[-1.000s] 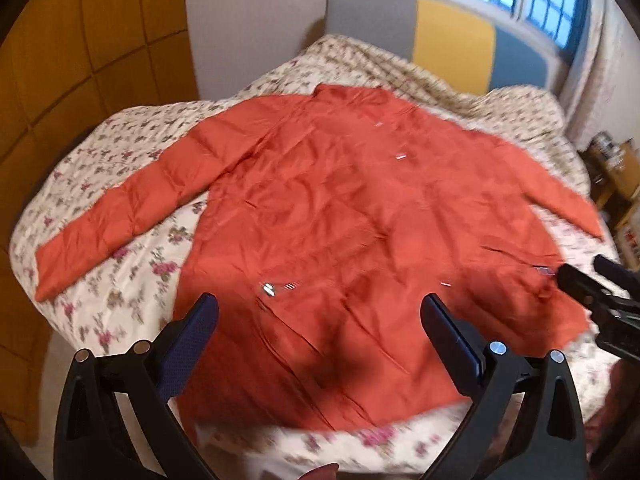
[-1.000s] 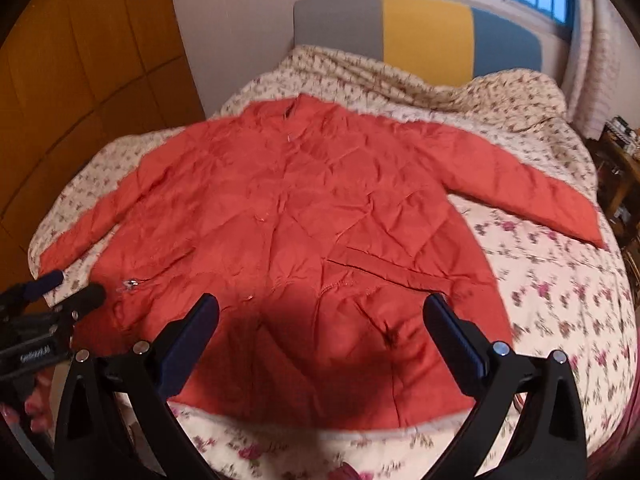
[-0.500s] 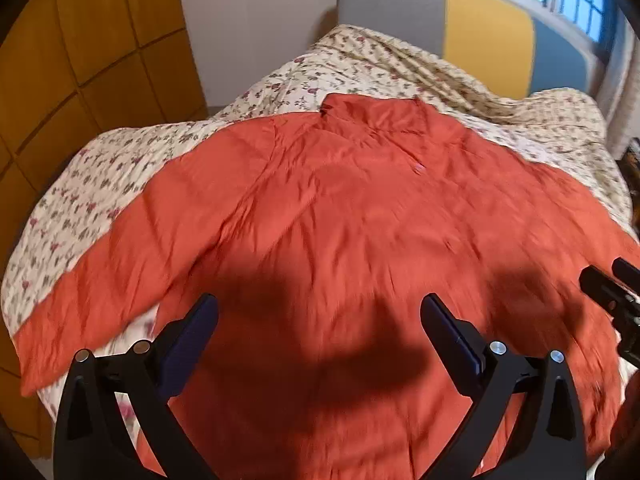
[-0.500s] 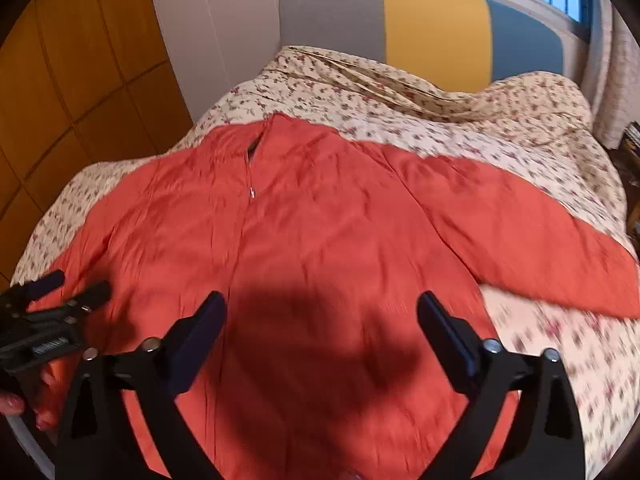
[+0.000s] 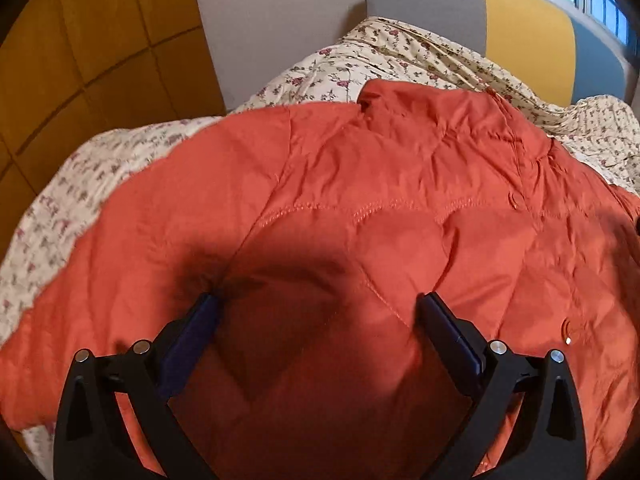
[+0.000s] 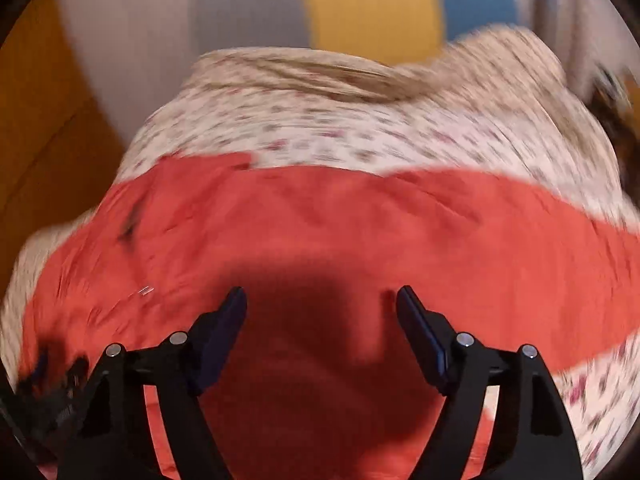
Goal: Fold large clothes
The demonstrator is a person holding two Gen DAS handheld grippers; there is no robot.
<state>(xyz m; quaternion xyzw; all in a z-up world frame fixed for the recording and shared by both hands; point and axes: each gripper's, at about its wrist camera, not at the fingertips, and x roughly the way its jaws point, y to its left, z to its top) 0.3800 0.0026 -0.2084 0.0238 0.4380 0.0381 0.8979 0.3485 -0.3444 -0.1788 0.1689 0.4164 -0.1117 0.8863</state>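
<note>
Your left gripper (image 5: 316, 308) spread, right gripper (image 6: 320, 300) closing, both over jacket (image 5: 400, 184). Puffy, slippery, soft: pinch seam ahead.

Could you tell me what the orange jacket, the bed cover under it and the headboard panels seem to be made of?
Orange jacket: probably a thin synthetic shell over padding; it has a slight sheen, fine crinkles and stitched quilting lines.
Bed cover: matte woven cloth, perhaps cotton, cream with a small floral print and soft folds.
Headboard panels: apparently upholstered in matte fabric, grey, yellow and blue; the texture is too small to confirm.
</note>
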